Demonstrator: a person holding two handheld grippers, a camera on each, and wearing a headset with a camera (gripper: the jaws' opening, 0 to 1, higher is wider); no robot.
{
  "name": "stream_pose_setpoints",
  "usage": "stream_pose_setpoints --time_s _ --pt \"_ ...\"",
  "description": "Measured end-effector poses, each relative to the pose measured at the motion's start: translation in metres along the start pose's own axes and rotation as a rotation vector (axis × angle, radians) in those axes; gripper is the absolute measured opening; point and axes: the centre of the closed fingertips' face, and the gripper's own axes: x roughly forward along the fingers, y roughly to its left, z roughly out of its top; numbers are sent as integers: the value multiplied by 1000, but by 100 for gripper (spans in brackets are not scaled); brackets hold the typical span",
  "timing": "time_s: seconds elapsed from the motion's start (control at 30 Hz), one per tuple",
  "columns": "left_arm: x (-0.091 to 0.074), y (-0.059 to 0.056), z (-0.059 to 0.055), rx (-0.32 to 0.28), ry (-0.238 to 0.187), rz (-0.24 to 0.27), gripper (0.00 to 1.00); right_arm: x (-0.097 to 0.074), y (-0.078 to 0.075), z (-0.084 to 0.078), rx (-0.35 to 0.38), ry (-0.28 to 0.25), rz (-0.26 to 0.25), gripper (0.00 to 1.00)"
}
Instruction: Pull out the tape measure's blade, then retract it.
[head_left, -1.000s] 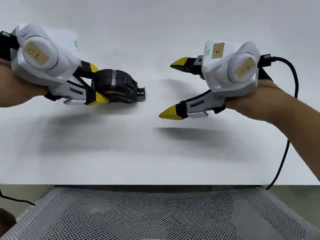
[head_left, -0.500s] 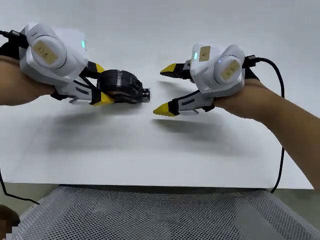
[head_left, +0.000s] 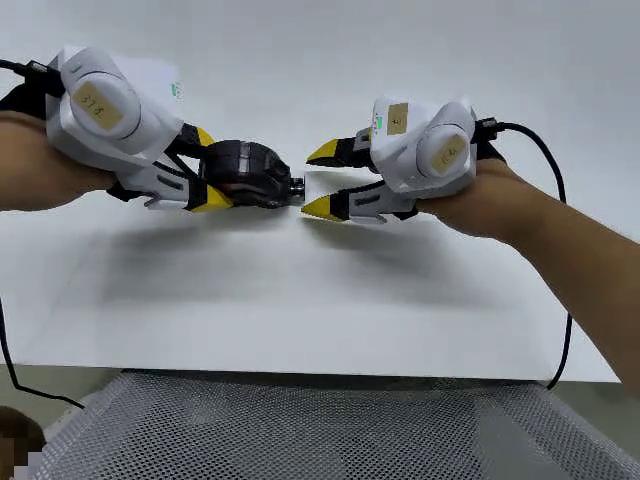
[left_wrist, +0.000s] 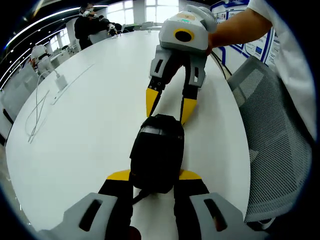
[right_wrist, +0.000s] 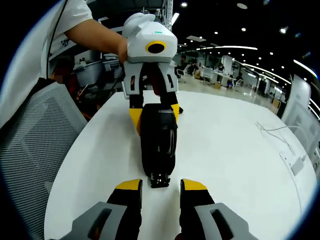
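Set over a plain white table, matte and bare on every side of the fingers, inside a big open office with strip lights overhead and more white tables far behind. Well off to one side of the left fingers, loose pale cables on the same table. Clamped between the left gripper fingers, one to each side of the case: the black tape measure, low over the table, contact with the surface not clear. Long axis straight out along the left fingers and on toward the right gripper, with the blade hook at the leading end and the blade wound in up to that hook. Met head-on by the right fingers, parted to a middling width, a yellow tip either side of the hook, near it but with a sliver of white table showing on both sides in the right gripper view. Behind the right fingers, a black cable trailing off the table's near edge. Just beyond that near edge, a grey mesh chair back. Broad bare table outward from both sets of fingers and across the far side.
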Motion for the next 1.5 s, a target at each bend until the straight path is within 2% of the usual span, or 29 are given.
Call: stream_pose_setpoints --time_s 0.17,0.57,1.0,1.4,1.5 --pt "1 0 0 2 -1 -1 27 4 -1 2 -14 -12 7 21" --pt "1 -1 1 1 -1 -3 27 11 0 0 -7 -16 25 14" --pt "-2 -4 3 -9 -2 -5 27 15 1 -1 16 -28 50 12" --pt "-4 -5 4 -5 1 -5 27 18 2 -4 3 -39 50 12" --pt "-4 -5 4 -5 2 -6 27 12 1 -1 -13 -48 47 12"
